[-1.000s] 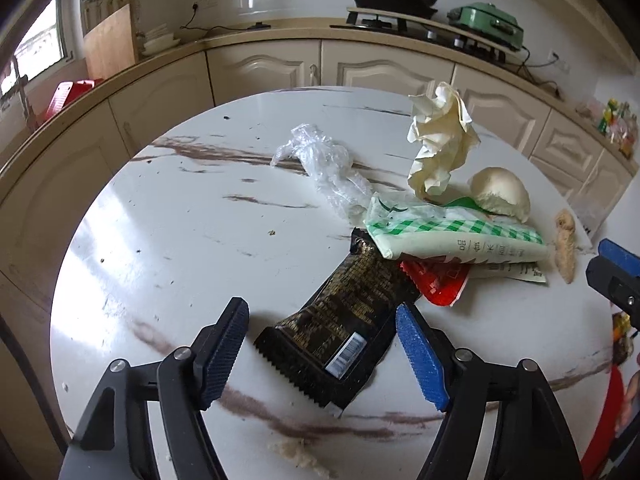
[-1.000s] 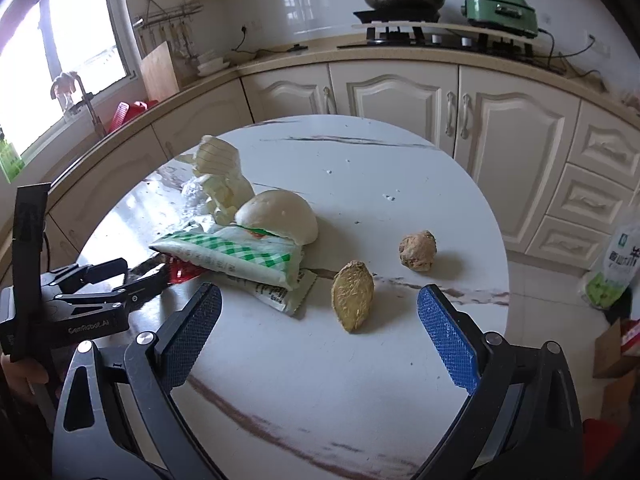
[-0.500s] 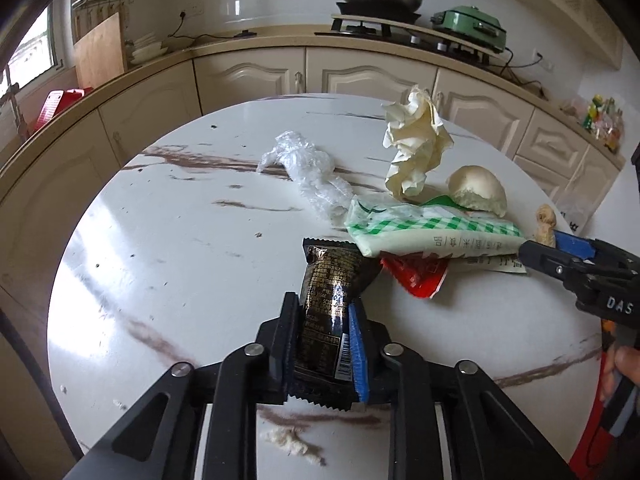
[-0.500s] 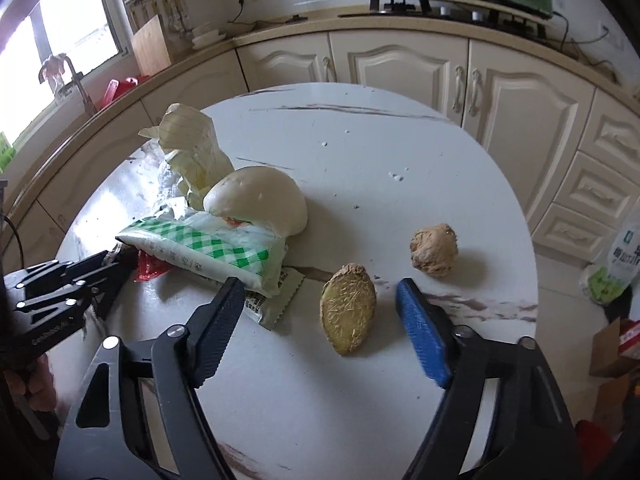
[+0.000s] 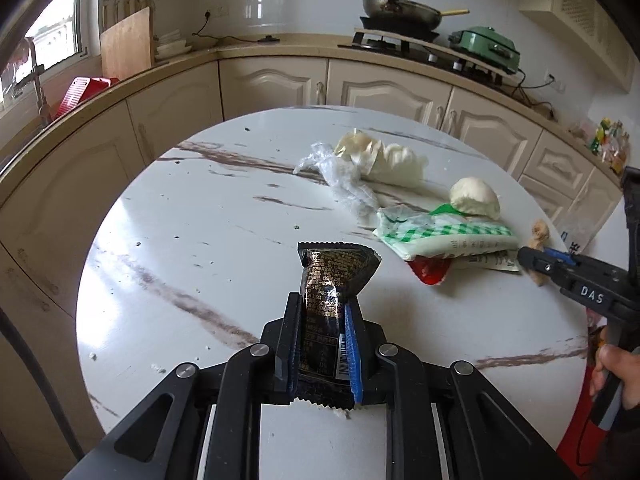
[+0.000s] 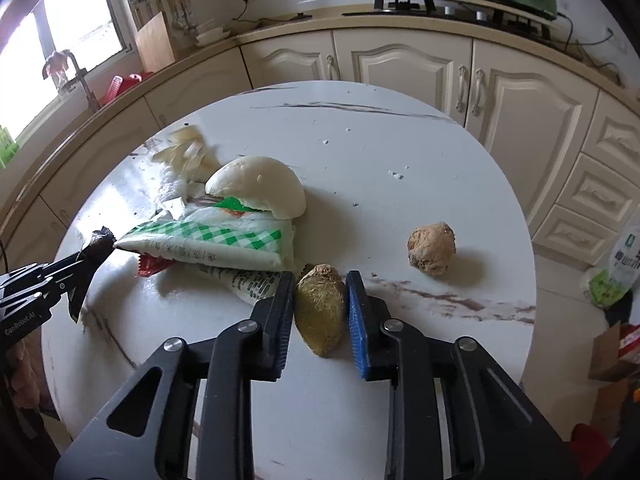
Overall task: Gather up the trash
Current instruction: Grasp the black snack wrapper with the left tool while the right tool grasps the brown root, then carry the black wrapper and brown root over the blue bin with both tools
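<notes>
My left gripper (image 5: pixel 322 332) is shut on a black and gold snack wrapper (image 5: pixel 330 280) and holds it just above the round white table (image 5: pixel 208 240). My right gripper (image 6: pixel 320 308) is shut on a flat brownish-green husk (image 6: pixel 320 312) lying on the table. A green-checked white bag (image 6: pixel 216 244) lies left of it, over a red wrapper (image 6: pixel 150 268). A white bun (image 6: pixel 256 186) rests on the bag. A crumpled paper (image 5: pixel 384 156) and clear plastic (image 5: pixel 344 180) lie further back.
A brown lump (image 6: pixel 432 246) sits on the table right of my right gripper. Kitchen cabinets (image 6: pixel 400 68) curve behind the table. A stove with a pan (image 5: pixel 400 8) stands on the counter. Bags and a box (image 6: pixel 612 276) are on the floor at right.
My left gripper closed on the black wrapper and lifted it upright. My right gripper moved in and closed on the husk. The crumpled paper fell over.
</notes>
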{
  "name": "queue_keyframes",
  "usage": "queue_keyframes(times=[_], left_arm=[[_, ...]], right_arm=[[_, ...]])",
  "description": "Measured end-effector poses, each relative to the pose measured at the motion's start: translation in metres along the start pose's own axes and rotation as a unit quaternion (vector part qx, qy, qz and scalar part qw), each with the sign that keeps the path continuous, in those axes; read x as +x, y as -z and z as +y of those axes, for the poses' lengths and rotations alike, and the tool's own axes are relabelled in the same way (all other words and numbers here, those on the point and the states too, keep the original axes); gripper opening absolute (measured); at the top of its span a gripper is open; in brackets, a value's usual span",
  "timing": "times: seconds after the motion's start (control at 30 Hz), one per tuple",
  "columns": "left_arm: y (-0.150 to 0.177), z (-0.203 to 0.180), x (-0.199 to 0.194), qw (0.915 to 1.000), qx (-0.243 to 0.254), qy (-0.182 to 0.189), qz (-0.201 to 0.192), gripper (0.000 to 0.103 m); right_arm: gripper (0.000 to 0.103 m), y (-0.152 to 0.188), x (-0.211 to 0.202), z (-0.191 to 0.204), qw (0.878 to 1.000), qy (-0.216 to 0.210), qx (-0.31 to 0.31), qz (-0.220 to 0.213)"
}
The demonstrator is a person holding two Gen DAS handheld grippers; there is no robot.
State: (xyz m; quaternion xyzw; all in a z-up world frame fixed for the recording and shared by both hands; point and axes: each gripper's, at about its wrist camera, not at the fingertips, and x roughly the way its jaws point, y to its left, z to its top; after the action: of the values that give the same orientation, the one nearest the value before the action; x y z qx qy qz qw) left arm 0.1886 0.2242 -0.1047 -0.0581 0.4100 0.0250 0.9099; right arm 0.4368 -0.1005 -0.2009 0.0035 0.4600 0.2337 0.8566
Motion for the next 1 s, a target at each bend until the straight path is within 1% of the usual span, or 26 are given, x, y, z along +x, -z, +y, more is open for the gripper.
queue_keyframes(times=[0.1, 0.27, 0.43, 0.53, 0.6, 0.7, 0.77, 0.9, 1.0], left_arm=[[0.003, -0.007, -0.012, 0.9999, 0.001, 0.002, -0.011, 0.016], [0.005, -0.018, -0.039, 0.9993, 0.005, 0.007, -0.035, 0.015], [0.006, -0.041, -0.073, 0.9971, 0.01, 0.012, -0.074, 0.015], [0.009, -0.056, -0.089, 0.9951, 0.018, 0.017, -0.096, 0.015], [0.012, -0.071, -0.103, 0.9933, 0.025, 0.02, -0.111, 0.015], [0.017, -0.093, -0.114, 0.9912, 0.042, 0.026, -0.123, 0.015], [0.019, -0.109, -0.122, 0.9894, 0.054, 0.03, -0.132, 0.015], [0.022, -0.149, -0.131, 0.9856, 0.084, 0.041, -0.141, 0.015], [0.022, -0.18, -0.131, 0.9825, 0.108, 0.053, -0.142, 0.015]], right_arm=[[0.024, 0.007, -0.006, 0.002, 1.0, -0.012, 0.0, -0.002], [0.024, 0.017, -0.034, 0.007, 0.999, -0.041, 0.006, -0.024], [0.024, 0.019, -0.081, 0.016, 0.995, -0.066, 0.002, -0.069], [0.024, 0.022, -0.118, 0.023, 0.991, -0.075, -0.008, -0.109], [0.024, 0.025, -0.139, 0.026, 0.988, -0.077, -0.012, -0.132], [0.024, 0.031, -0.172, 0.025, 0.983, -0.083, -0.014, -0.165], [0.024, 0.036, -0.189, 0.021, 0.98, -0.086, -0.014, -0.178], [0.024, 0.047, -0.219, 0.004, 0.976, -0.084, -0.007, -0.202], [0.024, 0.059, -0.24, -0.02, 0.973, -0.076, 0.008, -0.219]])
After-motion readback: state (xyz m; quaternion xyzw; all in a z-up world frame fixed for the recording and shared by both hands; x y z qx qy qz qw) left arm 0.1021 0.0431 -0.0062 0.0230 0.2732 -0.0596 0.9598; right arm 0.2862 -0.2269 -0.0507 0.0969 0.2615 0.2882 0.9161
